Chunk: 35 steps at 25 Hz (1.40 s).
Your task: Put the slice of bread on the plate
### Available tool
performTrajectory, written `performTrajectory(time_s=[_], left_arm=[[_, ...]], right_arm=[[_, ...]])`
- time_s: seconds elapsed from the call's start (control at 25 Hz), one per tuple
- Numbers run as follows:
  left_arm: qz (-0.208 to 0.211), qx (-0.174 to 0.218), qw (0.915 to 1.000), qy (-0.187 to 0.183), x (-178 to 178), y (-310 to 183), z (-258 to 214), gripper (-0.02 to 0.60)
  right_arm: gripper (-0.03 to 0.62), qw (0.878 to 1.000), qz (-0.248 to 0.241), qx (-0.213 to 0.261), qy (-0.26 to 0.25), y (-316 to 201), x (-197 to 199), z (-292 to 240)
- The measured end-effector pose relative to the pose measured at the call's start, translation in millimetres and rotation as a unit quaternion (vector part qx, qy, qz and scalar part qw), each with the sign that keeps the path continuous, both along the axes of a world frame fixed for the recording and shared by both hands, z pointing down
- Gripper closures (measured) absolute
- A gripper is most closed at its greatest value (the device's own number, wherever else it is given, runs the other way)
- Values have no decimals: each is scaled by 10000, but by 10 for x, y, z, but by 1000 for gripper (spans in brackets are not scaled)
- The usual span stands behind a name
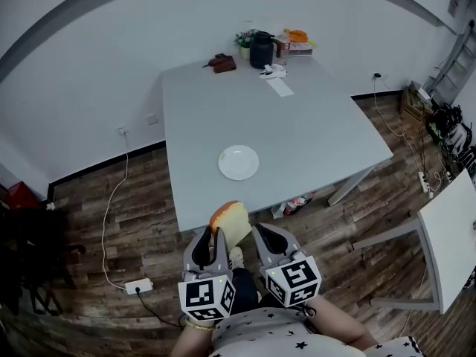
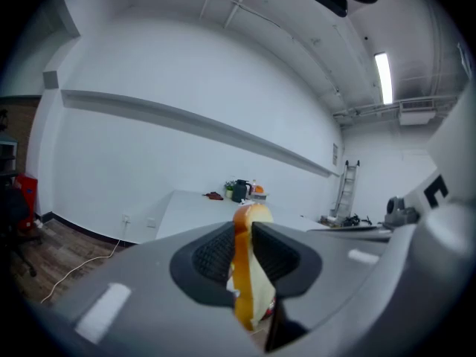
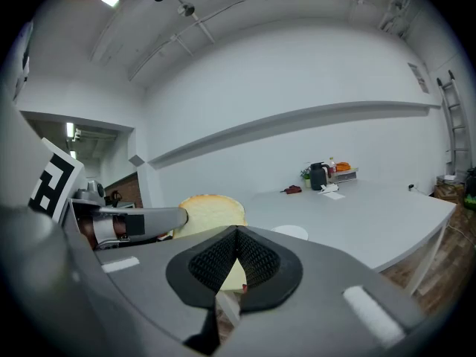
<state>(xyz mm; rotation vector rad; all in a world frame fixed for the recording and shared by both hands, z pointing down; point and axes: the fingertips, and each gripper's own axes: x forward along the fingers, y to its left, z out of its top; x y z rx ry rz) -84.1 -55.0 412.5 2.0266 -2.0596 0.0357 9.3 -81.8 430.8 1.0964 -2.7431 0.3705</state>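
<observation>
Bread slice (image 1: 232, 220) is held upright and edge-on between the jaws of the left gripper (image 1: 214, 238), just off the near edge of the table (image 1: 312, 136) and above the wooden floor (image 1: 141, 207), not on the table. In the left gripper view the two ribbed pads (image 2: 212, 255) press against both faces of the bread slice (image 2: 245, 288), with the brown crust facing the camera and the rounded top projecting past the jaw tips. The right gripper (image 1: 269, 242) is positioned just beside the left one, also off the table's near edge. In the right gripper view its jaws (image 3: 236, 233) are closed together at the tips with nothing between them, and the bread slice (image 3: 212, 214) shows beyond them, clamped in the left gripper (image 3: 141, 222). The plate (image 1: 239, 162) is a round white one, bare, lying on the table near its near edge, ahead of the bread and apart from it. The same plate (image 3: 291, 232) appears beyond the right jaws on the table (image 3: 372, 214). At the far edge of the table stand a dark jug (image 1: 261, 49), a small green plant (image 1: 245, 42) beside it, a brown object (image 1: 222, 62) and a strip of white paper (image 1: 280, 87). Off the table's left side, a white power strip (image 1: 139, 285) lies on the floor with its cable (image 1: 111, 199) running to the wall.
</observation>
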Motion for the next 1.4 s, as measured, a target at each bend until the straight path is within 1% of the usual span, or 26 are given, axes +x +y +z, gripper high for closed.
performTrajectory(time_s=[0.12,0.28,0.44,0.64,0.8,0.96,1.16,1.28,1.4], left_arm=[[72,-31,10000,0,-68,-291,85,503],[285,-20,9996,-38,-151,-761,147,503],[368,-112,9993,-4,-291,-1260,172,503],[503,-273,9983,-51,-423,-1855,249,503],[682,-474,9965,-9,-452,-2202,390,503],[864,-768,9933,87,-428,-2499,604,503],[1013,-1134,9884,-18,-430,-2770,902,500],[943,-1265,9873,-196,-504,-2872,1043,497],[751,-1518,9853,-227,-627,-2937,1217,491]], right_arm=[[595,10000,30,0,20,-277,-56,48],[595,9999,95,41,115,-750,-149,80],[595,9996,220,22,151,-1243,-260,58],[595,9991,381,-21,199,-1781,-387,69],[595,9981,517,-102,308,-2106,-466,158],[595,9969,635,-210,420,-2376,-488,260],[595,9953,742,-381,502,-2623,-471,393],[595,9944,790,-485,513,-2744,-457,444],[595,9940,781,-549,542,-2822,-478,502]])
